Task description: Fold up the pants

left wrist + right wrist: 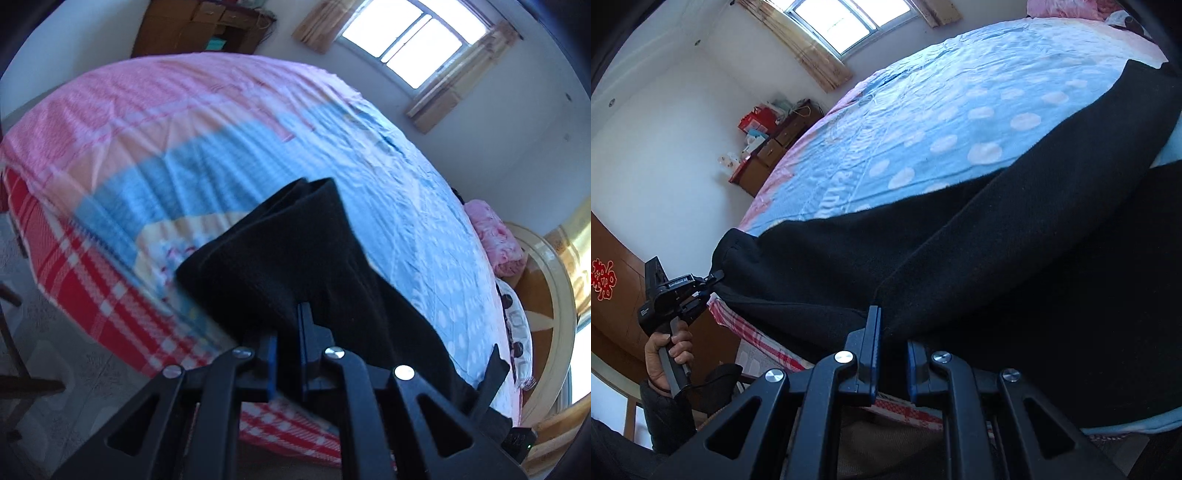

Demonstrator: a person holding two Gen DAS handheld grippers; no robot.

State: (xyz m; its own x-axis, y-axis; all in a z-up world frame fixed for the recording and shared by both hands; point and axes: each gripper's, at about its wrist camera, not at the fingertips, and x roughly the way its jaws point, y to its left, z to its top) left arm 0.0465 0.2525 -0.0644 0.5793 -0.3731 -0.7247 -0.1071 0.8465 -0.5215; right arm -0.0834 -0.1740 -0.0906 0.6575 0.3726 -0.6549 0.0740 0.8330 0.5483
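The black pants (997,236) lie stretched across the near side of the bed (960,122), partly lifted at the near edge. In the right wrist view my right gripper (894,349) is shut on a fold of the dark fabric at the bed's near edge. Far left, my left gripper (714,279), held by a hand (666,349), pinches the end of one leg. In the left wrist view the left gripper (290,338) is shut on the pants (280,251), which bunch up and drape over the blue pads (303,332). The rest of the garment runs off to the lower right.
The bed sheet is blue with white dots (406,221), pink further off, red plaid (85,266) over the side. A pink blanket (496,236) and pillow (517,325) lie by the headboard (554,295). A wooden dresser (768,155) and a window (417,37) stand beyond.
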